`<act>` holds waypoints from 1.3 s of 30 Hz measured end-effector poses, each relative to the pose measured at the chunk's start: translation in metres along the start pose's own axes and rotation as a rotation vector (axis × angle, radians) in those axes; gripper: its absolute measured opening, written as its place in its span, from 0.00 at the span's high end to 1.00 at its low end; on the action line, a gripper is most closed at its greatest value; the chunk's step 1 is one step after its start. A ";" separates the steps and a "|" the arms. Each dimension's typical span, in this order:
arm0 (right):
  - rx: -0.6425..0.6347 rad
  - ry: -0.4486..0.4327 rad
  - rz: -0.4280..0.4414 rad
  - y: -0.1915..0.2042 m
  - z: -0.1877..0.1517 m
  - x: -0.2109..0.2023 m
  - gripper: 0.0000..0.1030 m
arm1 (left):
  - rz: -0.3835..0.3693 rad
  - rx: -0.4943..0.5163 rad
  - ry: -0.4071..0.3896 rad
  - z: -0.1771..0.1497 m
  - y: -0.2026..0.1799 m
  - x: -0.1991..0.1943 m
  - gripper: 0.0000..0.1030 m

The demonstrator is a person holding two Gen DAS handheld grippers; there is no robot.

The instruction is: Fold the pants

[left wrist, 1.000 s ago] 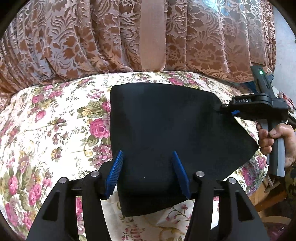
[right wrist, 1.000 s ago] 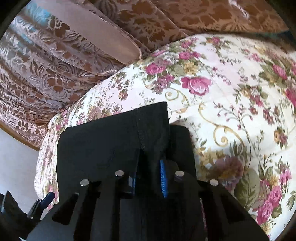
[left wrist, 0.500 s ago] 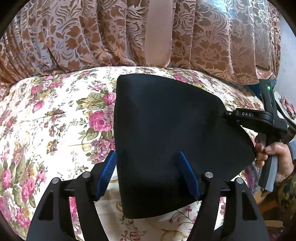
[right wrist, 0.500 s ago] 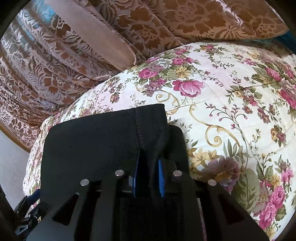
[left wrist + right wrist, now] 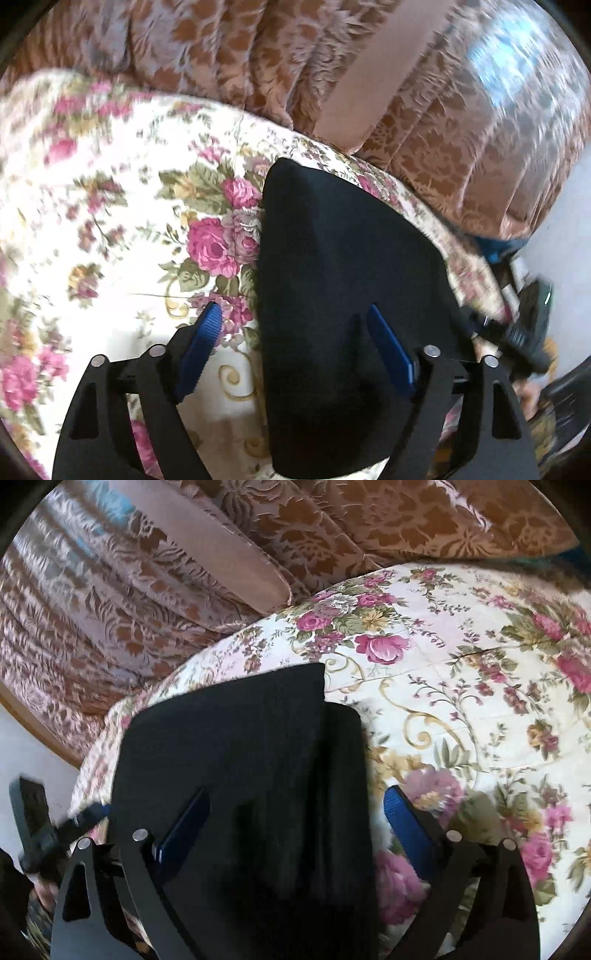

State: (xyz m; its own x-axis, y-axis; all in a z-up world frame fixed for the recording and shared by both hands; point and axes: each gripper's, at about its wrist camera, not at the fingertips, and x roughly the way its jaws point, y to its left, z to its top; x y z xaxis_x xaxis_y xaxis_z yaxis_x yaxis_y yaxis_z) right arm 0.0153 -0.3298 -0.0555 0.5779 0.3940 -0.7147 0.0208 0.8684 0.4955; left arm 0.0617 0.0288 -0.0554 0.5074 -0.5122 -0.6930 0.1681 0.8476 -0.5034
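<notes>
Nearest in the left wrist view, the left gripper (image 5: 295,343) has its jaws wide apart and just been opening; its left blue pad (image 5: 201,339) hangs over bare bedspread, the right pad over dark cloth, neither pressing on anything. In the right wrist view the right gripper (image 5: 295,823) has also just sprung open, jaws far apart: the cloth edge lies between them but the pads (image 5: 402,819) stand clear of it, so the grip is released. Just beyond both grippers lie the black pants (image 5: 240,760), folded into a compact dark block with a second layer showing along the right edge, resting flat on the floral bedspread (image 5: 461,672) near its edge. In the left wrist view the same pants (image 5: 343,280) fill the centre, with the right gripper's body (image 5: 524,325) blurred at the far right. Farthest off hangs a brown patterned curtain (image 5: 424,122) behind the bed. Judgement: the fold in hand has been laid down and let go; this is the release step. Next move likely calls for backing both grippers off without snagging the top layer, then either checking the edges line up or regrasping an end for one more fold.
</notes>
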 end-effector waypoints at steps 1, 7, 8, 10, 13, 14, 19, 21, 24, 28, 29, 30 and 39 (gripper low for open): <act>0.002 0.020 0.020 -0.002 -0.002 0.001 0.08 | -0.022 -0.022 0.009 0.002 0.003 0.002 0.21; 0.108 0.131 0.132 -0.034 -0.010 0.031 0.09 | -0.135 -0.123 0.112 0.009 0.017 0.031 0.19; 0.121 0.132 0.160 -0.039 -0.010 0.035 0.09 | -0.142 -0.134 0.126 0.011 0.019 0.036 0.19; 0.108 0.133 0.181 -0.040 -0.007 0.037 0.23 | -0.191 -0.150 0.155 0.010 0.020 0.045 0.19; 0.051 0.139 0.195 -0.030 -0.004 0.036 0.42 | -0.232 -0.121 0.187 0.006 0.013 0.060 0.33; 0.028 0.139 0.187 -0.025 -0.003 0.033 0.43 | -0.245 -0.106 0.184 0.005 0.009 0.062 0.40; 0.009 0.122 0.208 -0.016 0.003 0.019 0.54 | -0.284 -0.042 0.116 0.012 -0.005 0.042 0.58; -0.023 0.104 0.217 -0.005 0.011 0.013 0.55 | -0.289 -0.001 0.085 0.019 -0.013 0.030 0.59; -0.053 0.071 0.241 0.008 0.030 0.013 0.55 | -0.287 0.041 0.027 0.039 -0.019 0.015 0.59; -0.087 0.043 0.253 0.025 0.065 0.034 0.55 | -0.229 0.086 -0.022 0.077 -0.019 0.016 0.59; -0.093 0.044 0.252 0.030 0.078 0.045 0.55 | -0.214 0.091 -0.030 0.085 -0.016 0.018 0.59; -0.100 0.046 0.249 0.034 0.087 0.054 0.55 | -0.198 0.092 -0.036 0.094 -0.012 0.022 0.59; -0.132 0.094 0.221 0.051 0.150 0.133 0.54 | -0.066 0.067 -0.002 0.161 0.041 0.071 0.55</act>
State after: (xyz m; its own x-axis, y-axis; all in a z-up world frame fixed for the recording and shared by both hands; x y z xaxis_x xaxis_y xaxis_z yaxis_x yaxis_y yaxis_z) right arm 0.2155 -0.2788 -0.0514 0.4784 0.5989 -0.6422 -0.2076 0.7877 0.5800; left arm 0.2406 0.0494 -0.0418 0.4952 -0.5668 -0.6584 0.2571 0.8195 -0.5122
